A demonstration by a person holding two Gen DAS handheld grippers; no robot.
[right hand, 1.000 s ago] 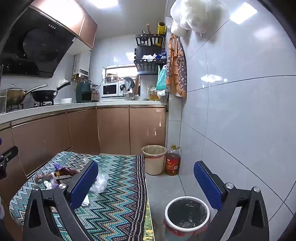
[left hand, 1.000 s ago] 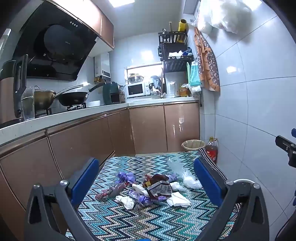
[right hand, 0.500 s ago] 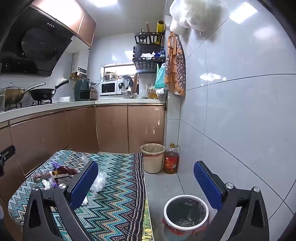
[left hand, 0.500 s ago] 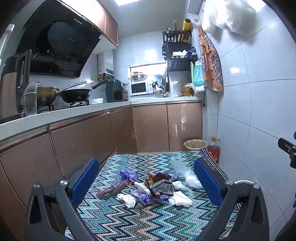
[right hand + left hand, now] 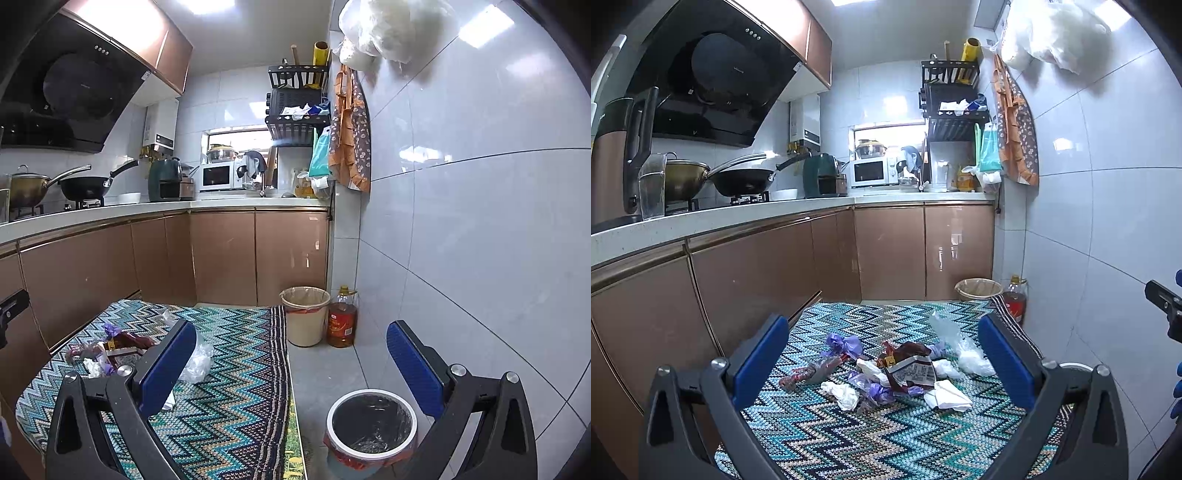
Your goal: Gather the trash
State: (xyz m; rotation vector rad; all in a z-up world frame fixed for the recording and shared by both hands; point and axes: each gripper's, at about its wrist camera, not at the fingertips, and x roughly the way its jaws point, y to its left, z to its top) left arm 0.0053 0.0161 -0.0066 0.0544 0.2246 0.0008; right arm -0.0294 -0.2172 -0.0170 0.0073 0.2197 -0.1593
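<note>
From the left wrist view, the camera had drawn a little nearer the kitchen corner than a second before, so the cabinets and range hood loomed larger, while the trash pile (image 5: 886,373) kept its place on the zigzag cloth (image 5: 820,443). The left claw (image 5: 884,360) hung above the cloth with its blue fingers (image 5: 759,360) spread wide and nothing between them. The pile lay framed in that gap: a purple plastic wad, a dark red wrapper (image 5: 910,365) with a printed label, crumpled white tissues (image 5: 842,393), a folded white paper and a clear plastic bag (image 5: 960,343) at its right. Labels were too small to read. A black piece of the other tool showed cut off at the right edge.

From the right wrist view, the scene had shifted only slightly. The right claw (image 5: 291,363) was also wide open and held nothing. Its left finger (image 5: 166,369) hid part of the pile (image 5: 107,350), which lay at the cloth's (image 5: 236,406) left side. A white-rimmed bin (image 5: 371,424) with a black liner stood on the floor just beside the cloth, between the fingers; its base was cut off. A beige bin (image 5: 304,315) and an oil bottle (image 5: 341,319) stood together by the far cabinets.
</note>
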